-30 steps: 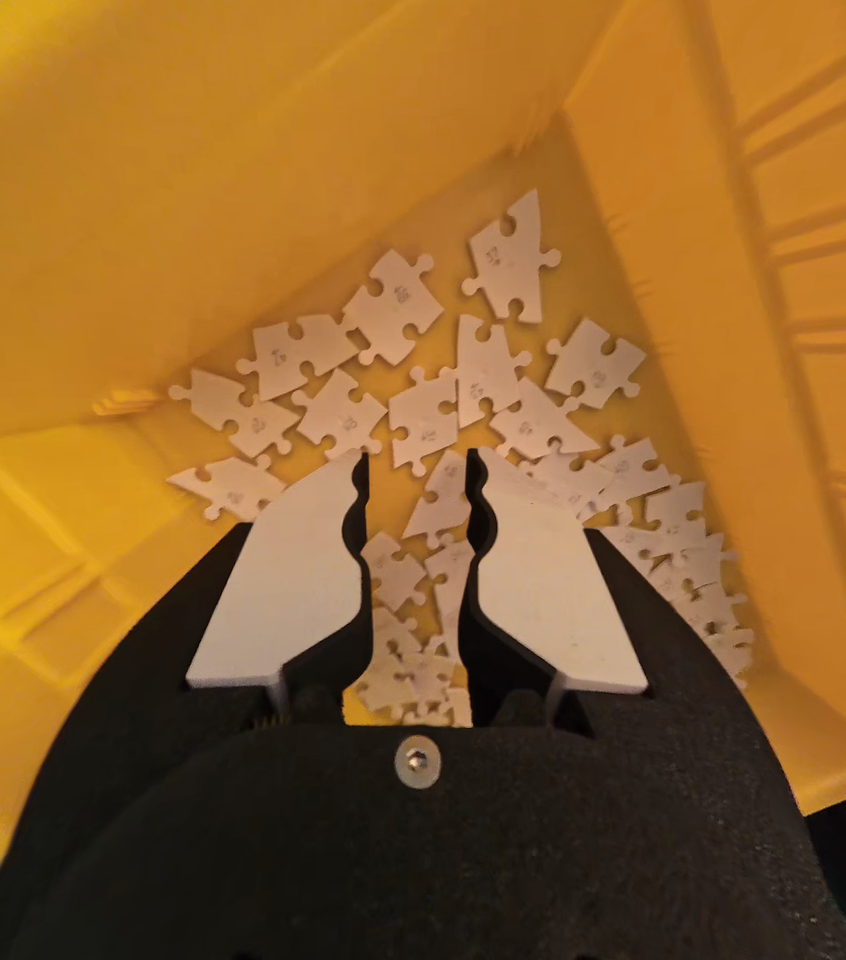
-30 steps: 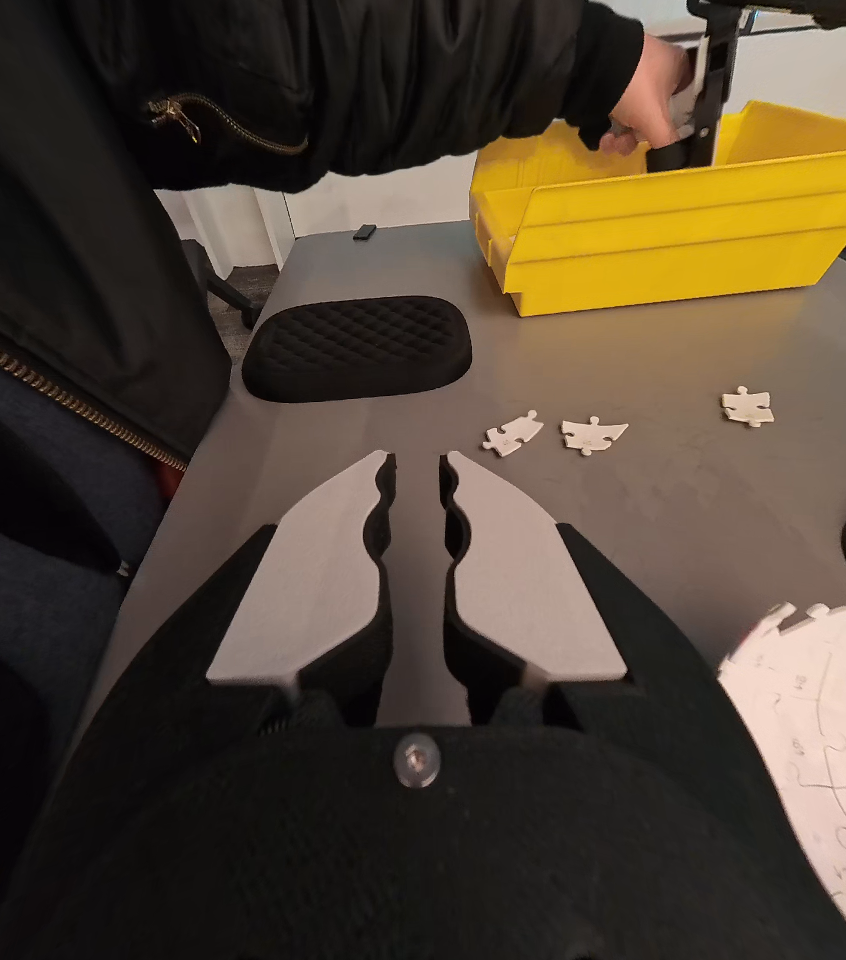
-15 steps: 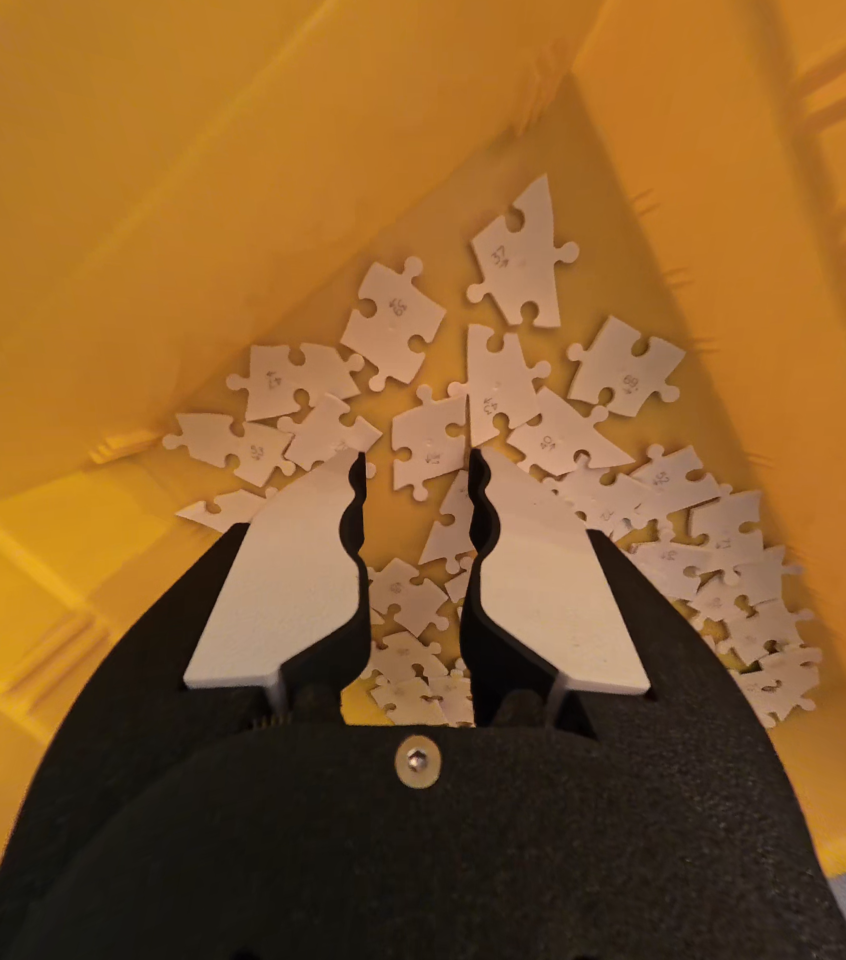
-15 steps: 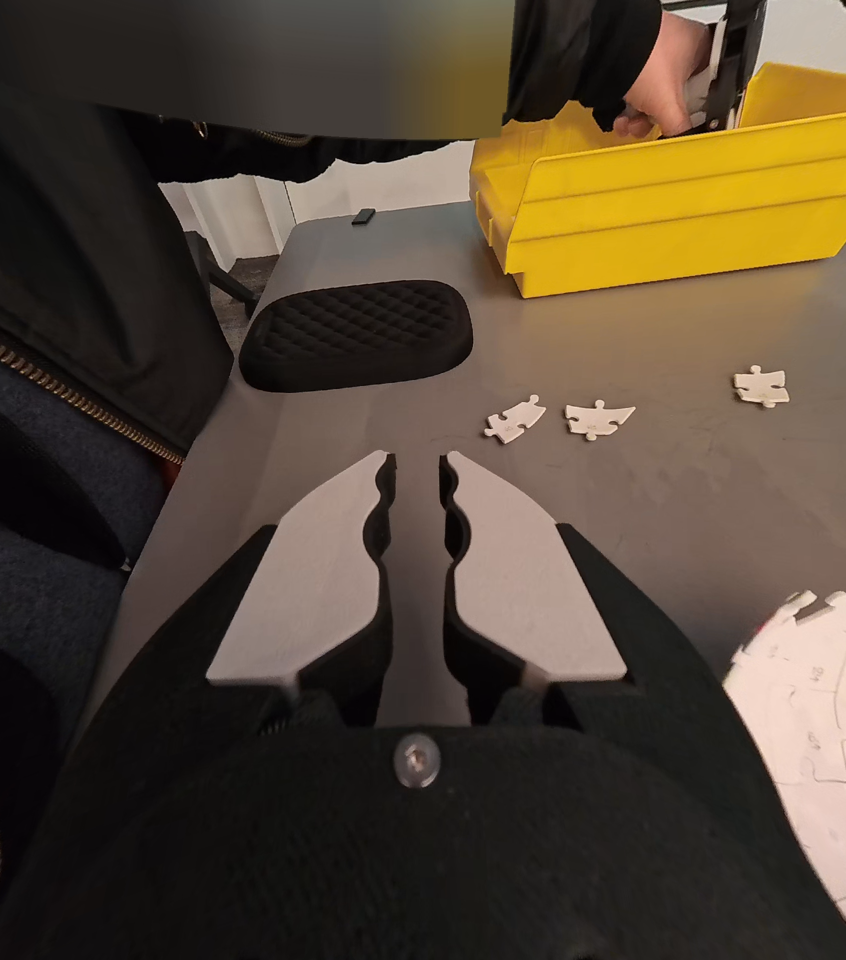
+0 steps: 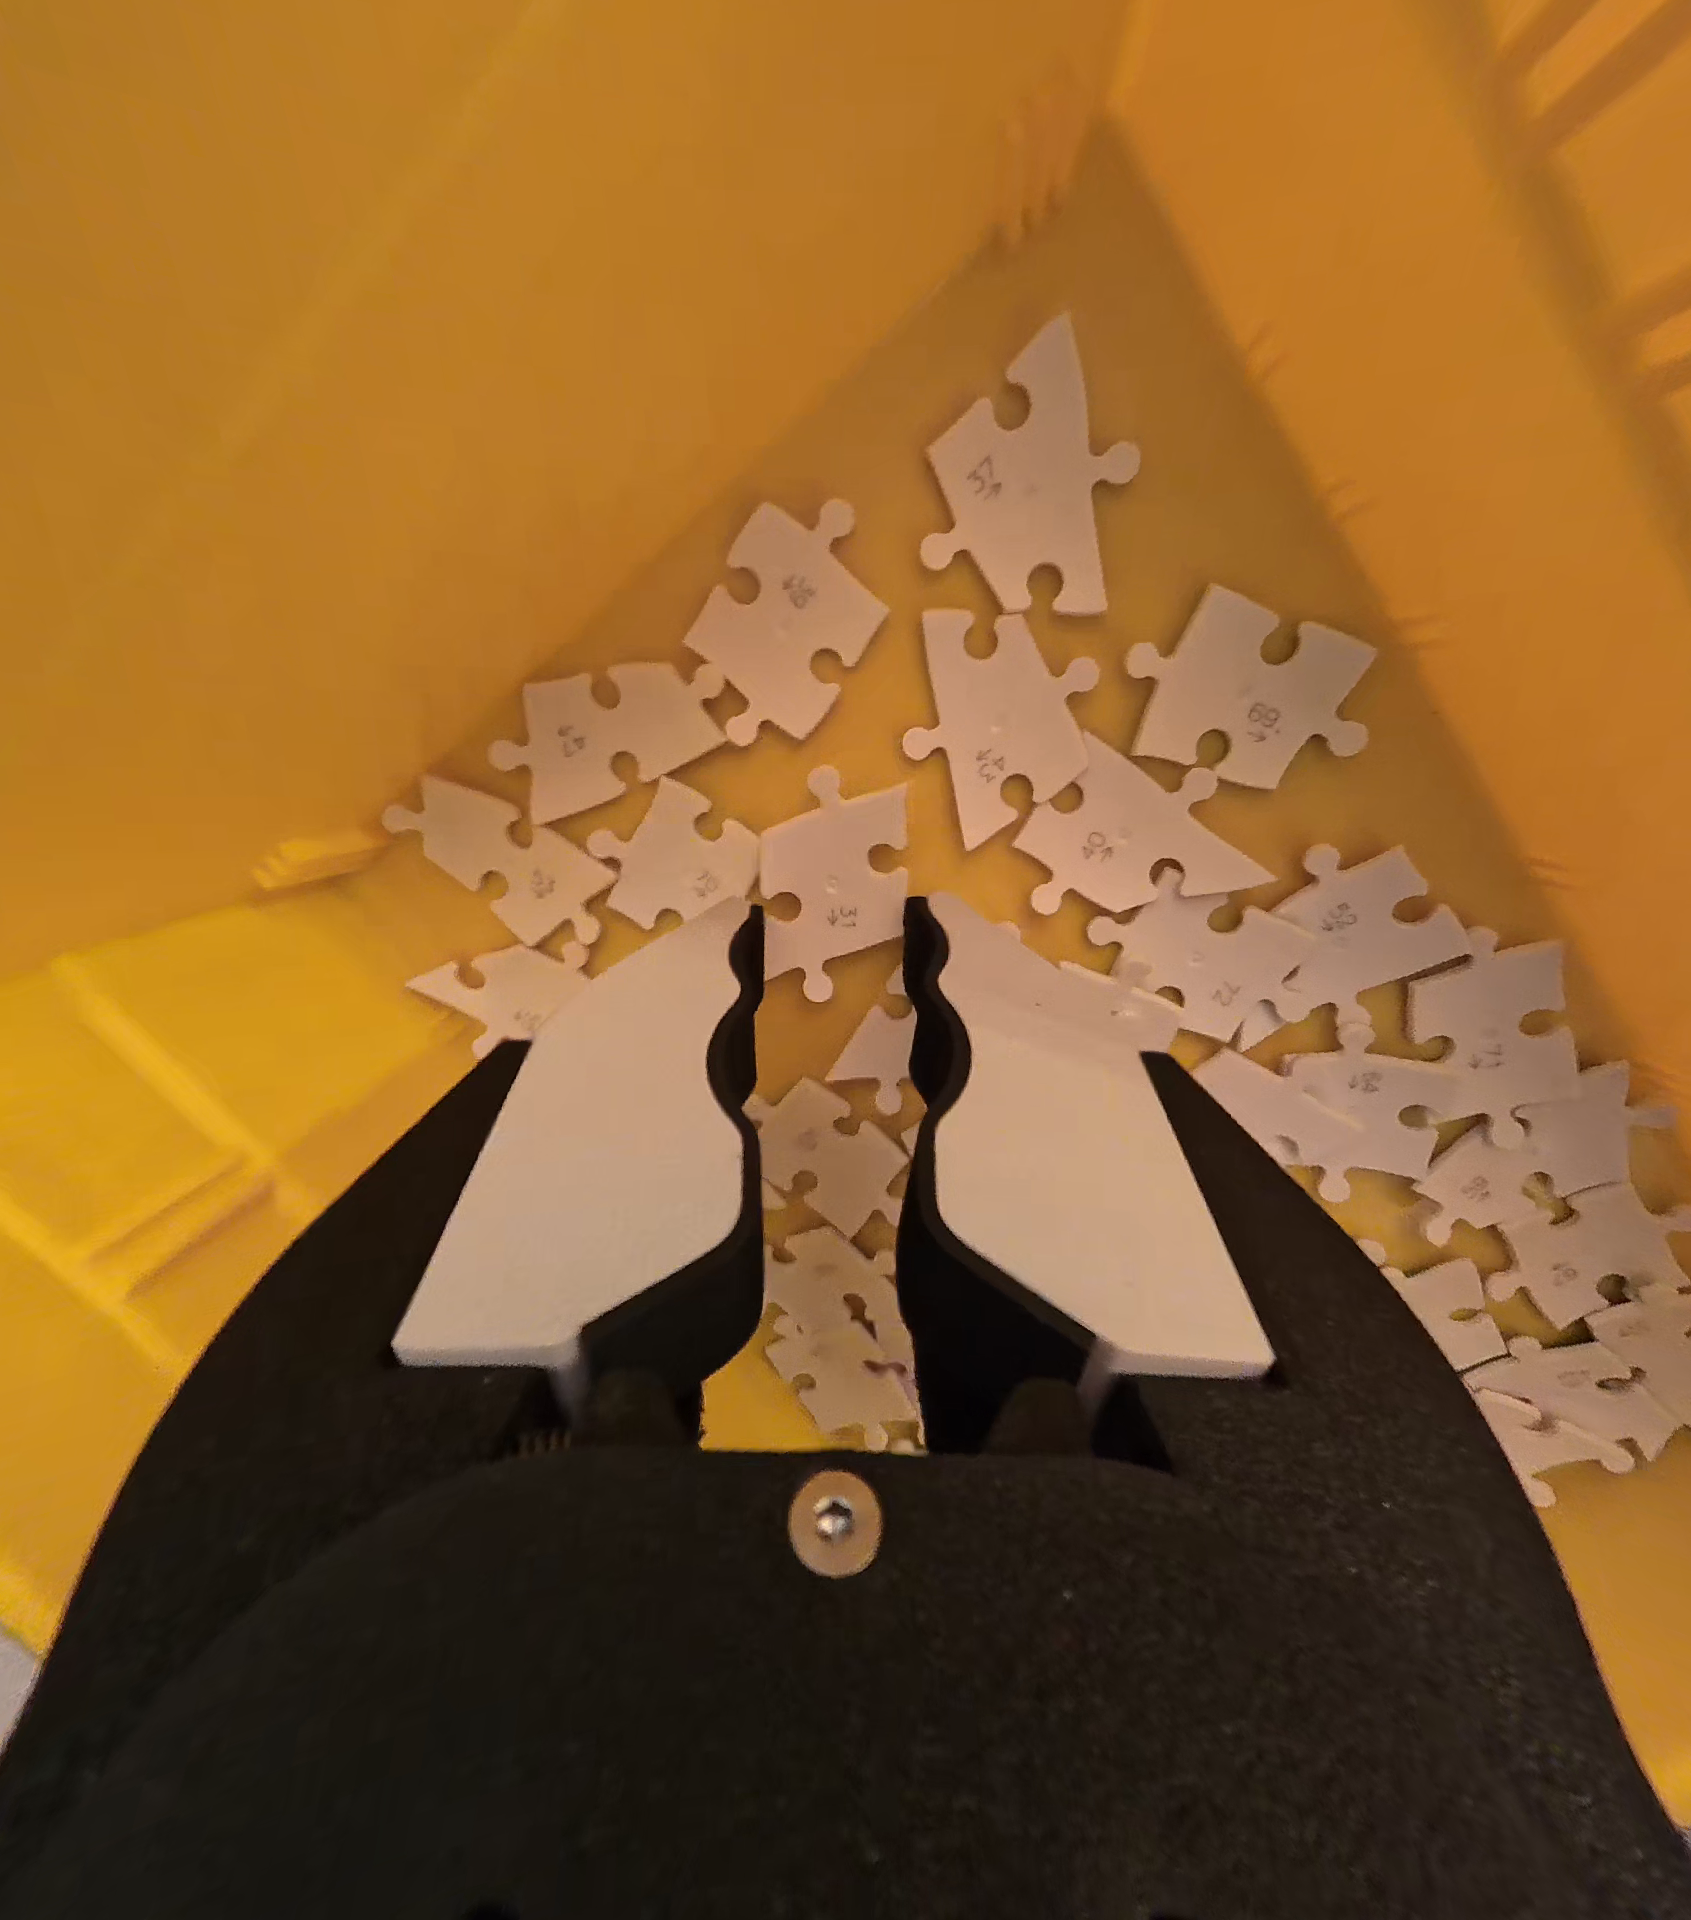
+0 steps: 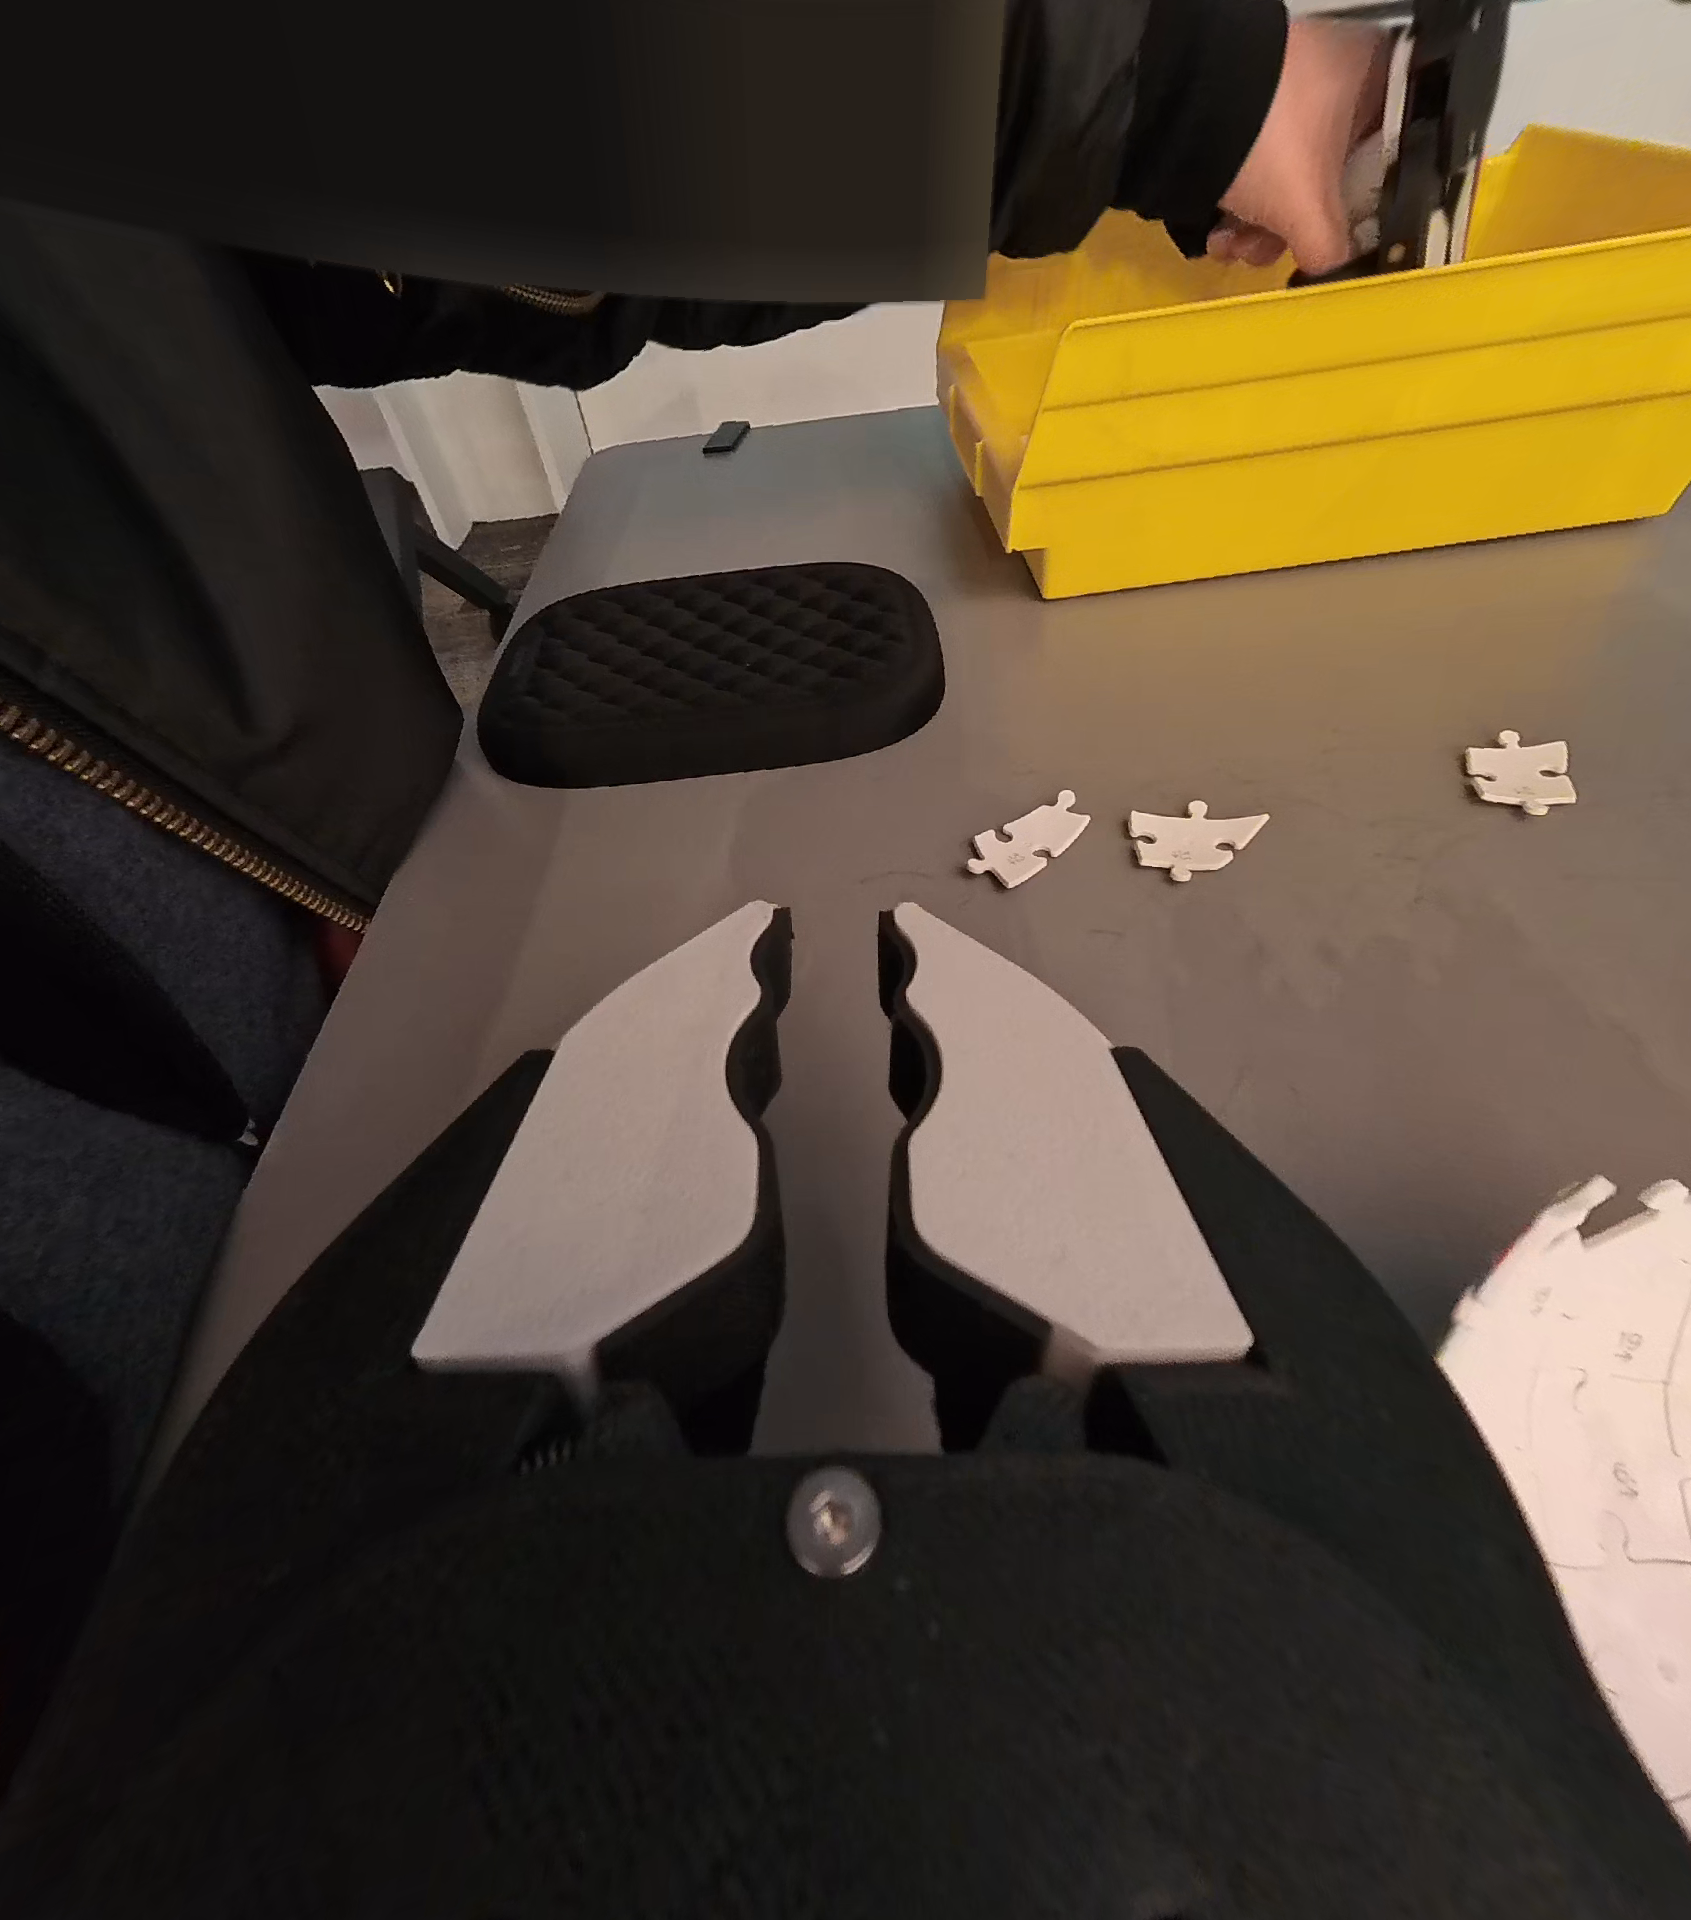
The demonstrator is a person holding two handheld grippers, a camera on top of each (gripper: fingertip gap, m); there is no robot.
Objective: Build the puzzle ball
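My left gripper [image 5: 833,906] is open and empty inside the yellow bin [image 5: 405,416], its tips on either side of one white puzzle piece [image 5: 836,894] among several loose white pieces [image 5: 1017,488] on the bin floor. My right gripper [image 6: 833,914] is open and empty, low over the grey table [image 6: 1340,1018]. The partly built white puzzle ball [image 6: 1651,1455] lies at the lower right. Three loose pieces lie on the table: one [image 6: 1026,840], a second [image 6: 1192,840] and a third [image 6: 1518,774].
The yellow bin [image 6: 1340,447] stands at the table's far right, with a person's hand [image 6: 1308,177] holding the other gripper in it. A black quilted pad [image 6: 711,670] lies near the left edge. A person's dark jacket [image 6: 145,468] fills the left. The gap from one gripper's tips to the other's is roughly 45 centimetres.
My left gripper has gone deeper into the bin and shifted left, so a piece now lies between its tips. The right gripper has drifted slightly; its jaws have not changed.
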